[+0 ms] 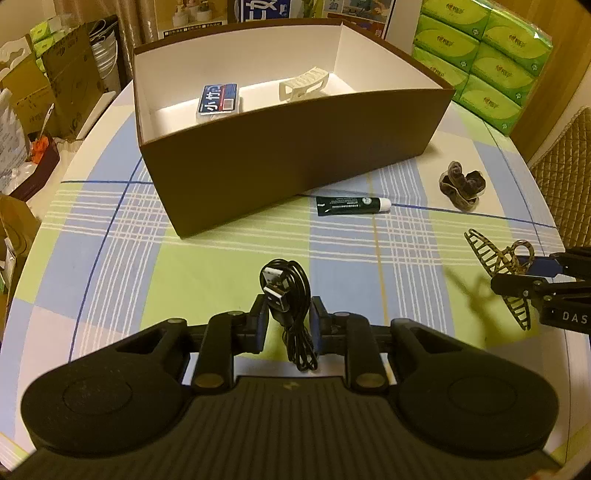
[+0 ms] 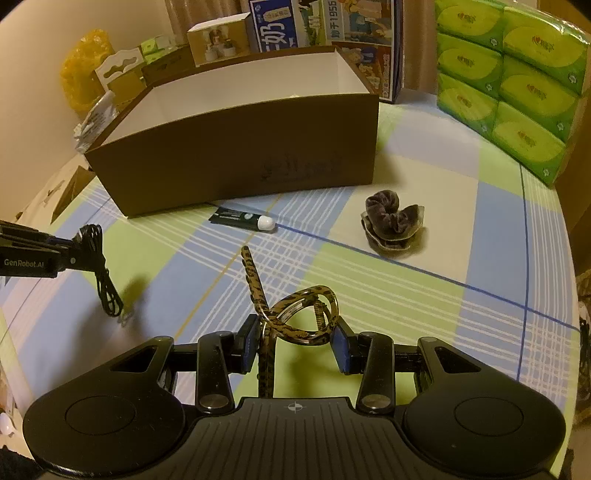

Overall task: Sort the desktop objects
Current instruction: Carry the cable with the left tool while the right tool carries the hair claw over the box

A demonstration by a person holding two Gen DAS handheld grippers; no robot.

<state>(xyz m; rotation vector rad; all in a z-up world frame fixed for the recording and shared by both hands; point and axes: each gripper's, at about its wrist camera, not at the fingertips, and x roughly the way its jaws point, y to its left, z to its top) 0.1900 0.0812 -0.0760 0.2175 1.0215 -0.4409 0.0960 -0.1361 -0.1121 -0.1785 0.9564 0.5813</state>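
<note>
My left gripper point(image 1: 288, 317) is shut on a coiled black USB cable point(image 1: 291, 295) and holds it above the table; it also shows in the right wrist view point(image 2: 98, 258). My right gripper point(image 2: 295, 343) is shut on a leopard-print hair claw clip point(image 2: 295, 314), also seen in the left wrist view point(image 1: 498, 266). The brown box point(image 1: 295, 147) with a white inside holds a blue-labelled packet point(image 1: 218, 99) and a white hair clip point(image 1: 304, 83). A dark tube with a white cap point(image 1: 352, 205) lies in front of the box. A dark scrunchie point(image 1: 461, 184) lies to its right.
The table has a checked blue, green and white cloth point(image 1: 221, 266). Green tissue packs point(image 1: 491, 55) are stacked at the back right. Cartons and printed boxes point(image 2: 280, 26) stand behind the brown box. A quilted chair back point(image 1: 565, 173) is at the right edge.
</note>
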